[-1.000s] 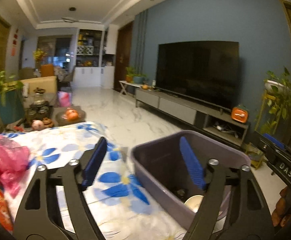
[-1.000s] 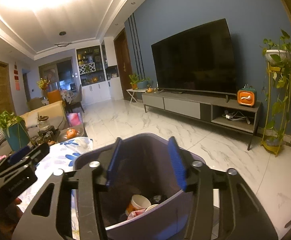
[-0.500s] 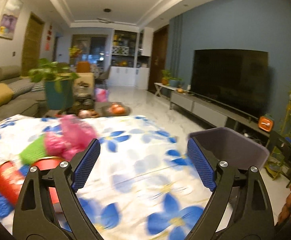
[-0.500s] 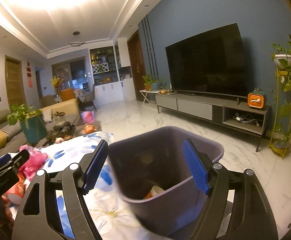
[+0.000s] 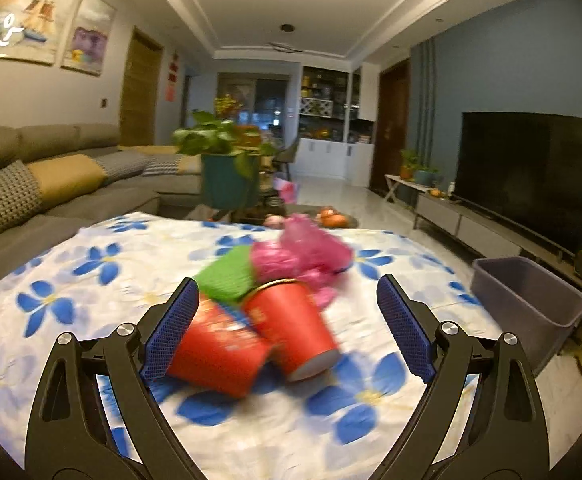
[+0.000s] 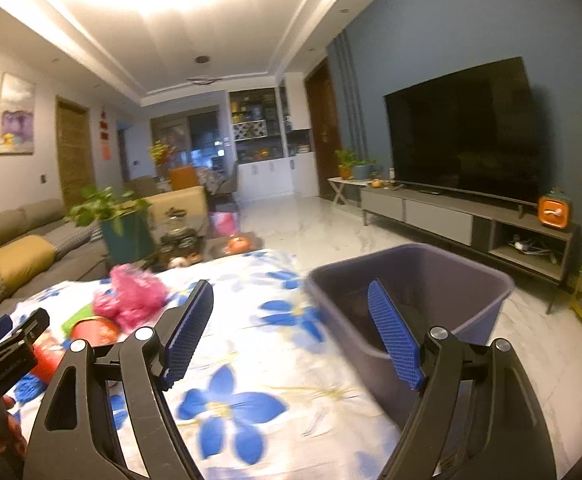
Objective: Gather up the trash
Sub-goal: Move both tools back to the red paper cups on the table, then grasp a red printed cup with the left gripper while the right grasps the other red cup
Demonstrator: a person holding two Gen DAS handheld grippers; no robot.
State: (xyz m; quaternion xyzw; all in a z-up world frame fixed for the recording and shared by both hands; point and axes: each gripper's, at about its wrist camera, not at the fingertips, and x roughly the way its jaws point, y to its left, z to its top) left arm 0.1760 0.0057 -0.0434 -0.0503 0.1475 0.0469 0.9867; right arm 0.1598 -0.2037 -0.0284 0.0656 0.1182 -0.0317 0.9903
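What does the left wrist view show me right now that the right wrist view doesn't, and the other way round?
Left wrist only: two red cups lying on their sides between the open left gripper, full view of the green wrapper.
Right wrist only: the open right gripper, the orange box on the TV stand, the left gripper's body from the side.
Both: pink bag, grey bin, floral tablecloth, TV.

Two red paper cups (image 5: 251, 344) lie tipped on the floral counter (image 5: 91, 280), touching; green wrapper (image 5: 227, 276) and pink bag (image 5: 303, 252) just behind. Grey bin (image 6: 423, 304) stands beside.
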